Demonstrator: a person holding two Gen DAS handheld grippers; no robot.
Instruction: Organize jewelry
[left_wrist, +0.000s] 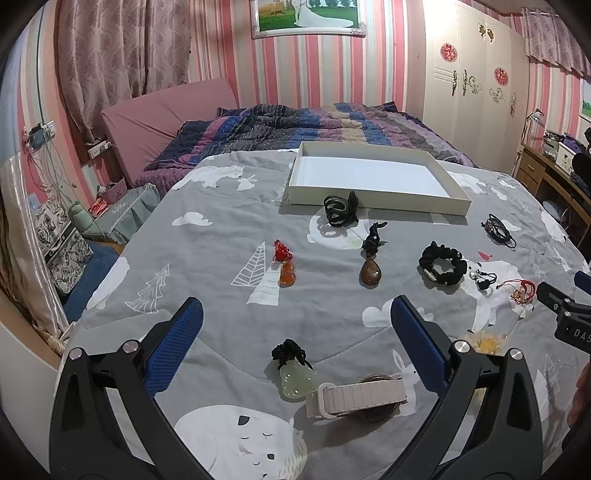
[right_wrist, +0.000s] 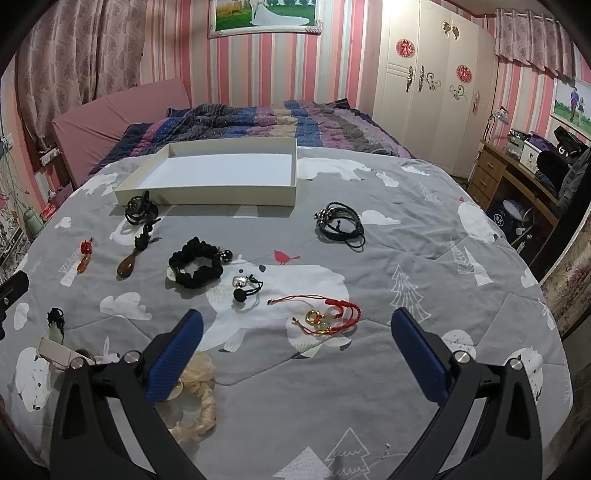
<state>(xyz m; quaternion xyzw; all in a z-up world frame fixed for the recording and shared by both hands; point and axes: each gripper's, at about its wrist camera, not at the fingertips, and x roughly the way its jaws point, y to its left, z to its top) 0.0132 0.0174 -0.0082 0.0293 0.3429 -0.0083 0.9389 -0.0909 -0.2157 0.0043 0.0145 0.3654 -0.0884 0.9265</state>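
Observation:
An empty white tray (left_wrist: 376, 192) (right_wrist: 207, 194) lies on the grey bedspread at the back. Jewelry lies scattered in front of it: a pale green pendant (left_wrist: 295, 382), a watch with a beige band (left_wrist: 354, 398), an orange pendant (left_wrist: 287, 275), a brown pendant (left_wrist: 370, 273) (right_wrist: 125, 267), a black scrunchie (left_wrist: 442, 263) (right_wrist: 195, 267), black cords (left_wrist: 338, 210) (right_wrist: 340, 221), a red cord bracelet with gold rings (right_wrist: 325, 314). My left gripper (left_wrist: 295, 341) is open above the green pendant and watch. My right gripper (right_wrist: 295, 343) is open, just in front of the red bracelet.
A cream scrunchie (right_wrist: 195, 402) lies under my right gripper's left finger. A striped quilt (left_wrist: 295, 125) is bunched at the bed's head. A wooden desk (right_wrist: 517, 177) stands to the right, a wardrobe (right_wrist: 424, 81) behind it, clutter on the floor at left (left_wrist: 74, 229).

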